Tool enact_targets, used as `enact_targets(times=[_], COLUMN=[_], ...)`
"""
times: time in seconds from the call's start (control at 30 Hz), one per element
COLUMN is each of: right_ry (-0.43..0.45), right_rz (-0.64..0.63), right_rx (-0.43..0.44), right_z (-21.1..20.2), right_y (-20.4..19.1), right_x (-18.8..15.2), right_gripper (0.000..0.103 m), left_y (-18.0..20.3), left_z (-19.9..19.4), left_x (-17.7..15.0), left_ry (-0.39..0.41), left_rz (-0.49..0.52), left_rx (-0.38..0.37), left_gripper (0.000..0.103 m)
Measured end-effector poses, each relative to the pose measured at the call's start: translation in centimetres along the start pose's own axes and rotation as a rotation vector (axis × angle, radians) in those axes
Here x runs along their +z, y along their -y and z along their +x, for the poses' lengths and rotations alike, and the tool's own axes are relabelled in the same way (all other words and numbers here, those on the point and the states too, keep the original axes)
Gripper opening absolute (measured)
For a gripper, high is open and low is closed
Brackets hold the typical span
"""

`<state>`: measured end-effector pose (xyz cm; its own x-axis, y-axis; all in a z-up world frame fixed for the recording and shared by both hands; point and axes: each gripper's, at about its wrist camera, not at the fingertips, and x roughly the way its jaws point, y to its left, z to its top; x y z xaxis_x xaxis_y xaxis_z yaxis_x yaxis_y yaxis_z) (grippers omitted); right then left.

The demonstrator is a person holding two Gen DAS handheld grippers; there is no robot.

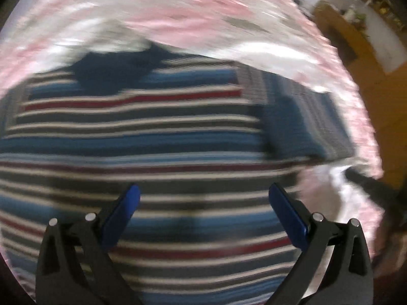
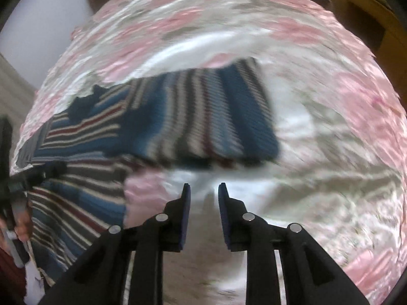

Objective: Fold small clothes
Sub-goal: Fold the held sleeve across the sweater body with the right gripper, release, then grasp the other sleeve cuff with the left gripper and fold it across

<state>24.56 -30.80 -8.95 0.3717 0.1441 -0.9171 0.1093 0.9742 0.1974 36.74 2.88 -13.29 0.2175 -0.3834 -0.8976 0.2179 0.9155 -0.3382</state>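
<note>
Blue pads of the left tool (image 1: 203, 190) sit closest to the lens, spread wide apart with nothing between them, hovering right over the striped sweater (image 1: 157, 152). That sweater fills pretty much everything ahead of and below this tool: blue, grey, white and dark red stripes, with the navy collar (image 1: 112, 71) at the far end. It's laid out on a bed with a shiny pink and white floral bedspread (image 1: 190, 20), which shows beyond the collar and off to the right. Everything's kinda motion-blurred, so finer detail is a no-go.

Over on the other camera, the right tool (image 2: 204, 186) has its jaws parted by a narrow gap, empty, sitting above bare bedspread (image 2: 318, 152). One sleeve (image 2: 229, 117) of the sweater stretches out just ahead of it, and the body (image 2: 76, 203) lies off to its left. The left tool's black frame (image 2: 15, 178) with a hand (image 2: 24, 225) on it pokes in at the far left edge, over the sweater's body.

Wooden furniture (image 2: 368, 12) stands past the bed, up to the right, well apart from the sweater. Nothing sits between either tool and the fabric.
</note>
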Motion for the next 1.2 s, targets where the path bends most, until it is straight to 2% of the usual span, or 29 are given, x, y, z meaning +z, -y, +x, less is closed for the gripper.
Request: enact_targets(times=[0.13,0.3,0.37,0.43,0.57,0.6,0.67,0.73,0.77,0.8,0.83,0.93,1.07,1.2], right_ry=[0.016,0.039,0.047,0.051,0.06,0.064,0.069,0.069,0.07,0.071,0.071,0.067,0.062,0.063], right_rz=[0.026,0.022,0.007,-0.011,-0.008,-0.01,-0.017,-0.017,-0.012,0.001,0.007,0.013,0.022,0.021], right_rx=[0.021,0.049,0.043,0.034,0.049,0.047,0.037,0.03,0.03,0.033,0.034,0.026,0.032,0.031], right_z=[0.1,0.1,0.1,0.2,0.1,0.0,-0.1,-0.1,-0.2,-0.2,-0.1,0.2,0.4,0.3], right_y=[2.5,3.2,3.1,2.8,2.8,2.8,2.7,2.8,2.9,3.1,3.3,3.6,3.7,3.2], right_x=[-1.6,-2.6,-2.8,-2.8,-2.8,-2.9,-2.9,-3.0,-3.0,-3.0,-3.0,-3.1,-3.3,-3.3], right_gripper=[0.029,0.032,0.034,0.036,0.037,0.037,0.038,0.039,0.039,0.039,0.039,0.04,0.04,0.041], left_y=[2.7,3.9,4.0,4.3,5.2,5.3,5.7,6.1,6.0,5.2,5.0,5.5,5.9,4.0], left_z=[3.9,6.5,7.3,7.6,8.3,8.5,8.7,8.9,8.8,8.5,8.3,6.6,2.8,-0.7], left_x=[1.9,3.3,3.5,3.9,4.6,4.8,5.2,5.6,5.6,5.6,5.5,5.2,5.6,6.2], left_ry=[-0.085,-0.115,-0.127,-0.144,-0.156,-0.155,-0.155,-0.148,-0.143,-0.149,-0.148,-0.089,0.028,0.108], left_rz=[-0.033,-0.103,-0.135,-0.154,-0.17,-0.178,-0.185,-0.167,-0.161,-0.167,-0.178,-0.152,-0.087,-0.061], left_rx=[-0.102,-0.186,-0.226,-0.271,-0.327,-0.332,-0.324,-0.296,-0.303,-0.34,-0.348,-0.349,-0.327,-0.294], left_gripper=[0.099,0.098,0.092,0.076,0.076,0.073,0.064,0.042,0.034,0.022,0.021,0.016,0.015,0.015])
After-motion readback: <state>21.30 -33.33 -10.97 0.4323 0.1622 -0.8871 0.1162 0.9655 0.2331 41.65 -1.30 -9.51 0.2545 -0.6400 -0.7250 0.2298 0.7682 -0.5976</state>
